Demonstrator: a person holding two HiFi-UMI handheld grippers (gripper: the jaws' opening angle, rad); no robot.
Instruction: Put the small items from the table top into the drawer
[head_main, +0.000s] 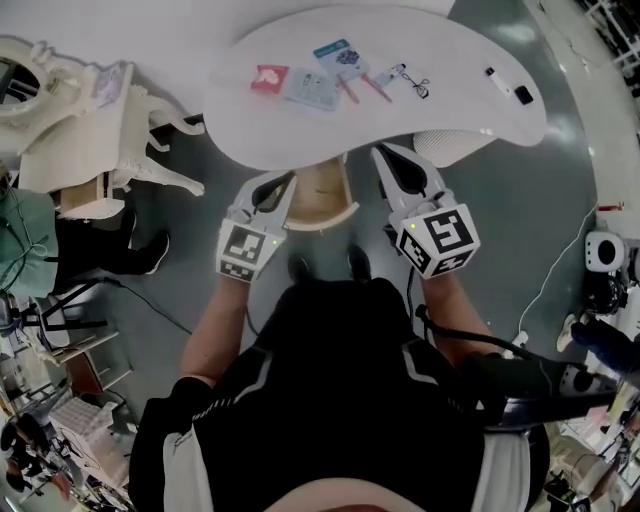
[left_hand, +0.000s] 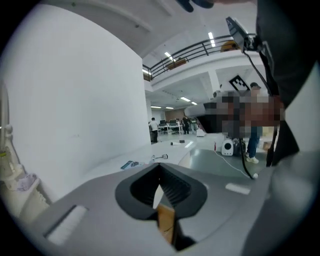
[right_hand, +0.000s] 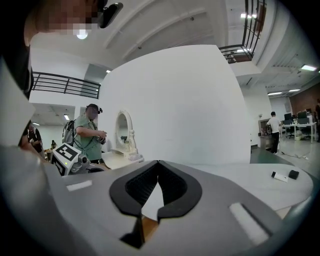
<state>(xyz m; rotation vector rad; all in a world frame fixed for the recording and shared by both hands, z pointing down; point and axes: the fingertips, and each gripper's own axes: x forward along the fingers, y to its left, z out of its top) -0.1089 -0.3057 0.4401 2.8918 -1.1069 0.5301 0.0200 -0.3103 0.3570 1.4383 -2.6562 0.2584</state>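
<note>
Currently left gripper (left_hand: 160, 167) and right gripper (right_hand: 157, 162) press fingers together, empty; red pen (head_main: 377, 87) lies diagonally on table (head_main: 450, 95).

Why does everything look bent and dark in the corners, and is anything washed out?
Head view: wide lens bows the table edge, and its white top is nearly washed out. Left gripper view: black corners, curved railing, bright ceiling strips. Right gripper view: same round frame; the right tool sits close to the lens and looks slightly soft.
</note>
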